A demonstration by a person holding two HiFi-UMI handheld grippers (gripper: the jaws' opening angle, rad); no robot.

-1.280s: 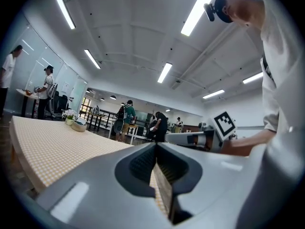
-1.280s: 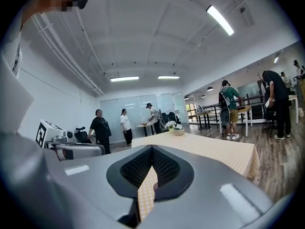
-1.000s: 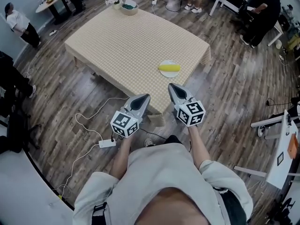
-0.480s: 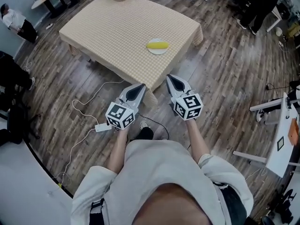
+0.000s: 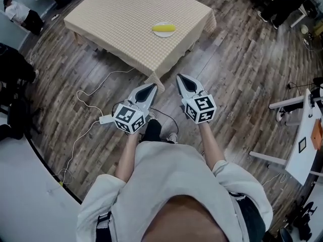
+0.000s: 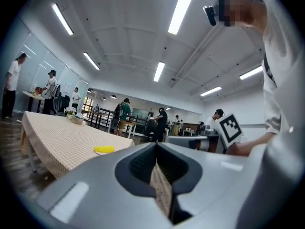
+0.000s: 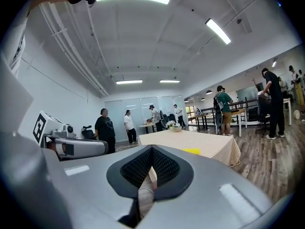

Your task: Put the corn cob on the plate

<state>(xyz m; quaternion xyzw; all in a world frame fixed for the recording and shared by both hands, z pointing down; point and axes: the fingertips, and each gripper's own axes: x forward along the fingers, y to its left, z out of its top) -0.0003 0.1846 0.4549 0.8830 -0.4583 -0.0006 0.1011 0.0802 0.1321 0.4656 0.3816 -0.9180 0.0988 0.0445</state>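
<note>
Corn cob (image 5: 164, 28) lies on the white plate (image 5: 157, 32), upper centre, on the checked table (image 5: 121, 19). Mid-frame: left gripper (image 5: 150, 88) and right gripper (image 5: 180, 78), jaws together, empty.

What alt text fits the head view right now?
A yellow corn cob lies on a white plate near the edge of a checked-cloth table. The person stands apart from it, left gripper and right gripper shut, empty, pointing toward the table.

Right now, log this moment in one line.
corn cob: on plate | plate: on table | left claw: shut, empty | right claw: shut, empty | task: looks done
</note>
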